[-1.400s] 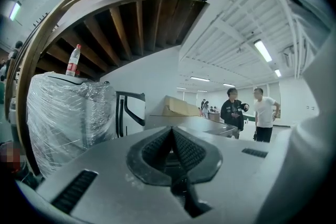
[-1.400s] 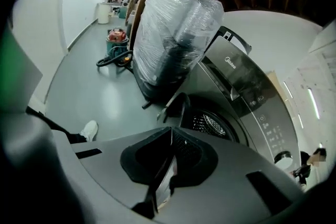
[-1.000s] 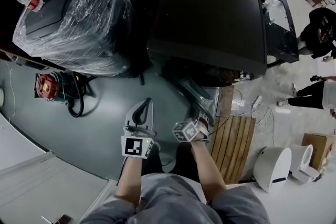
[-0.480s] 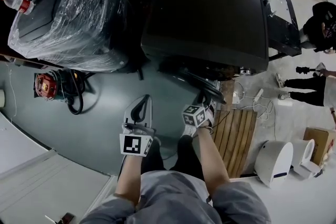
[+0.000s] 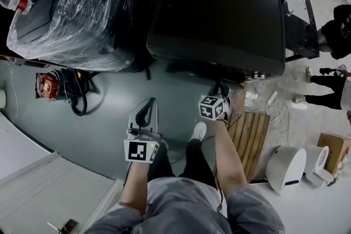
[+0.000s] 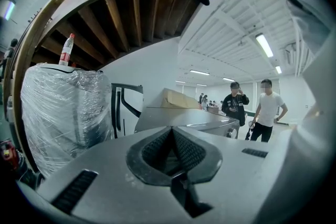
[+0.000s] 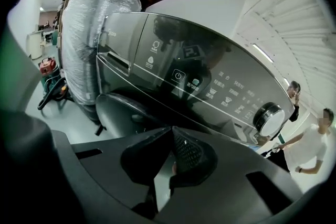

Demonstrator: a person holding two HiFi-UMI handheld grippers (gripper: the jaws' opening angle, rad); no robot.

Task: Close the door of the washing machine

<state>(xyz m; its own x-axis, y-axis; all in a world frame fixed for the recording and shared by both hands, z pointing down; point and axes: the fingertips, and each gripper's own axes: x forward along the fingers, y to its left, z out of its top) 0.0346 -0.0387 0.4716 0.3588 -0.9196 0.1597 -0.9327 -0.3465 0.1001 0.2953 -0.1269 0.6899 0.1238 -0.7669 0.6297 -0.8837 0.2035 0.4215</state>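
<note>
The left gripper (image 5: 149,106) hangs back, its jaws pinched together on nothing. The right gripper (image 5: 219,90), also shut and empty, has moved up to the washing machine (image 5: 219,13). The door (image 7: 123,113) has swung in and looks closed, maybe not clicked.

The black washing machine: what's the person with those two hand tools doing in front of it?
A person stands at the black front-loading washing machine, with a handheld gripper in each hand. The right gripper is close to the machine's front, fingers together and empty, facing the round dark door. The door looks swung to, though latching can't be confirmed. The left gripper is held back from the machine, also shut and empty.
</note>
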